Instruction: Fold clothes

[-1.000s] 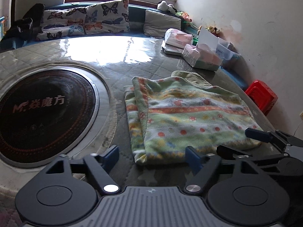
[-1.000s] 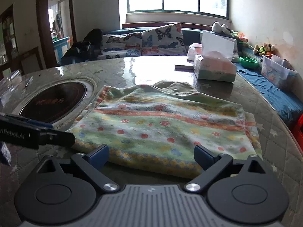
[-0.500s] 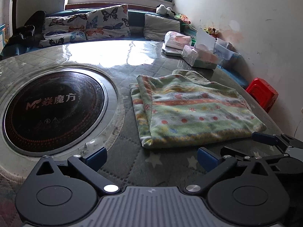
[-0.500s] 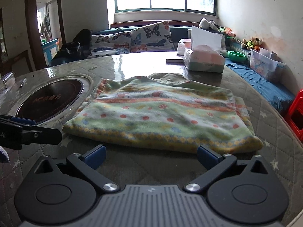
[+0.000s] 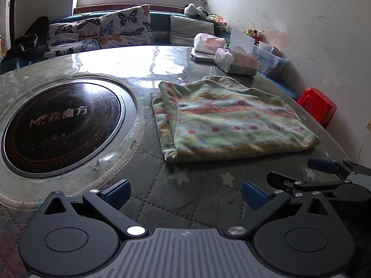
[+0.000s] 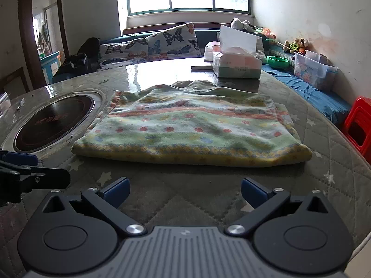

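Note:
A folded green, yellow and orange patterned garment (image 5: 227,125) lies flat on the round quilted table (image 5: 185,185); the right wrist view shows the garment (image 6: 190,129) straight ahead. My left gripper (image 5: 185,191) is open and empty, held back from the garment's near left corner. My right gripper (image 6: 185,188) is open and empty too, short of the garment's near hem. The right gripper's fingers (image 5: 324,165) show at the right edge of the left wrist view. The left gripper's fingers (image 6: 20,159) show at the left edge of the right wrist view.
A round black cooktop (image 5: 60,125) is set into the table left of the garment. Tissue boxes (image 6: 236,64) stand beyond it. A red stool (image 6: 359,127) sits off the table's right edge. Butterfly cushions (image 5: 102,32) line the bench under the window.
Both grippers have pulled back from the garment toward the table's near edge and opened a little wider. The garment lies still.

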`<state>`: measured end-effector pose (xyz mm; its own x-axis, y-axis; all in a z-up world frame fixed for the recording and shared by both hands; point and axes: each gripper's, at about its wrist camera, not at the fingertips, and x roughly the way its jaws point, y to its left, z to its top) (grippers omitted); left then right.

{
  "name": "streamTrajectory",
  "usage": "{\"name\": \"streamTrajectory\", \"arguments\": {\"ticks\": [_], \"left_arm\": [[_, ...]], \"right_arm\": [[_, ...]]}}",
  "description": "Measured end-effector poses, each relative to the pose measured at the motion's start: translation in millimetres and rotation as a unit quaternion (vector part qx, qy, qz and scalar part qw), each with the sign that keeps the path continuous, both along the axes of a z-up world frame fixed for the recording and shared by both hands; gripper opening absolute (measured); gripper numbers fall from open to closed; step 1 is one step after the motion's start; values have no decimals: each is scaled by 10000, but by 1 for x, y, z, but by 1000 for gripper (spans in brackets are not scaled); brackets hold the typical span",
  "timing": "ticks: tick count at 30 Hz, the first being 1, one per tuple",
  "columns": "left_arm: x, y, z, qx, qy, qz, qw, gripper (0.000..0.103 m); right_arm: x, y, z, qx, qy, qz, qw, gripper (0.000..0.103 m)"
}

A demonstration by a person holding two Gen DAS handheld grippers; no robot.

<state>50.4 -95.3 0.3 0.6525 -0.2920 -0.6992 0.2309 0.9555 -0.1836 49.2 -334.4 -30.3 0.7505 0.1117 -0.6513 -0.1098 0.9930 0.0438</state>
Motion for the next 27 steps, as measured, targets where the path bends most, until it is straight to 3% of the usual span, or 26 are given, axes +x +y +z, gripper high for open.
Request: {"name": "streamTrajectory", "arguments": {"ticks": [27], "left_arm": [[-13,-7,-8,108,-43,-73,9999,103]], "right_arm": [[-9,0,-5,3,28,-117,9999,103]]}}
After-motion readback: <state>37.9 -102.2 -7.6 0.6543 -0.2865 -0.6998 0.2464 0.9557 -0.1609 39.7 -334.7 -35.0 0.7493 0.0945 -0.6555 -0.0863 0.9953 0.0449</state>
